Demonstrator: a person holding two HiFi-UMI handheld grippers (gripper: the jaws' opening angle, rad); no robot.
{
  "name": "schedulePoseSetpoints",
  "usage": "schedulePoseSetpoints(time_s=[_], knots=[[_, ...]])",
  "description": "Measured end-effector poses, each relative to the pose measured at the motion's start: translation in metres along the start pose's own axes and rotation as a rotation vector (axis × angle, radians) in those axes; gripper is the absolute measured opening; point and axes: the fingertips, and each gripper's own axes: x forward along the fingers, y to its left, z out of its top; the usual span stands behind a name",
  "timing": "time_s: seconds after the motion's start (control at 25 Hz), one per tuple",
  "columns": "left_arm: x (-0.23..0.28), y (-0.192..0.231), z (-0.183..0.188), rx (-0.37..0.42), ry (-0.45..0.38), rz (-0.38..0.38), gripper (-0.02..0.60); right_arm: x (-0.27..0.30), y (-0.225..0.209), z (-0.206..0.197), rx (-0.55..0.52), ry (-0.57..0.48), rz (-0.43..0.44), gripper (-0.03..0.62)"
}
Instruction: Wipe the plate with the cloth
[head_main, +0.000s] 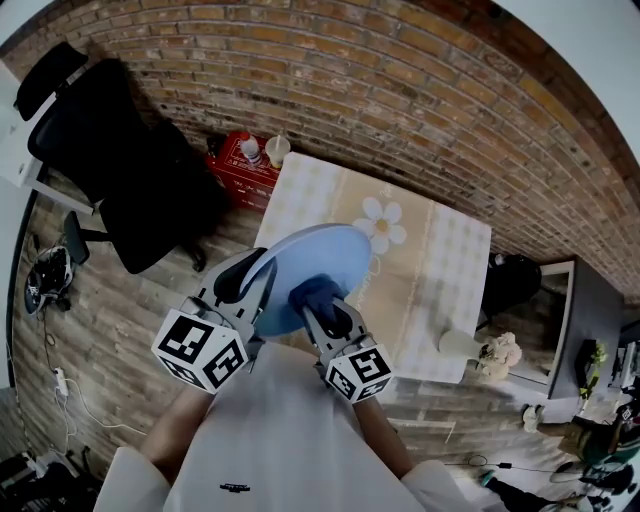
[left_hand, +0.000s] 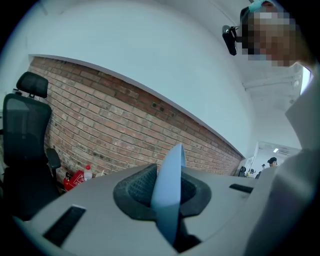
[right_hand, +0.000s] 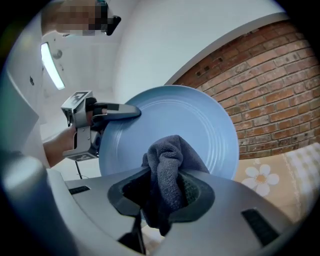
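A light blue plate (head_main: 320, 265) is held up off the table, tilted on edge. My left gripper (head_main: 248, 285) is shut on its rim; in the left gripper view the plate (left_hand: 167, 187) shows edge-on between the jaws. My right gripper (head_main: 322, 310) is shut on a dark grey-blue cloth (head_main: 315, 293), which rests against the plate's face. In the right gripper view the bunched cloth (right_hand: 167, 172) sticks out of the jaws in front of the plate (right_hand: 200, 130), and the left gripper (right_hand: 107, 112) clamps the plate's upper left rim.
A table with a beige checked cloth and a daisy print (head_main: 430, 260) lies below the plate. A white cup (head_main: 458, 343) and a small bouquet (head_main: 500, 352) stand near its right corner. A black office chair (head_main: 110, 160) and a red crate with bottles (head_main: 245, 160) are to the left.
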Motion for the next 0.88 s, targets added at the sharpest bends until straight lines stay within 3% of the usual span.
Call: schedulePoseSetpoints(time_s=[0.44, 0.72, 0.88], knots=[[0.005, 0.002, 0.003, -0.013, -0.028, 0.017, 0.048, 0.015, 0.063, 0.000, -0.081, 0.066, 0.249, 0.115], [0.003, 0.005, 0.000, -0.034, -0.038, 0.031, 0.048, 0.019, 0.078, 0.012, -0.164, 0.010, 0.261, 0.116], [0.007, 0.000, -0.008, -0.029, -0.012, 0.032, 0.048, 0.019, 0.076, 0.033, -0.175, -0.090, 0.218, 0.115]])
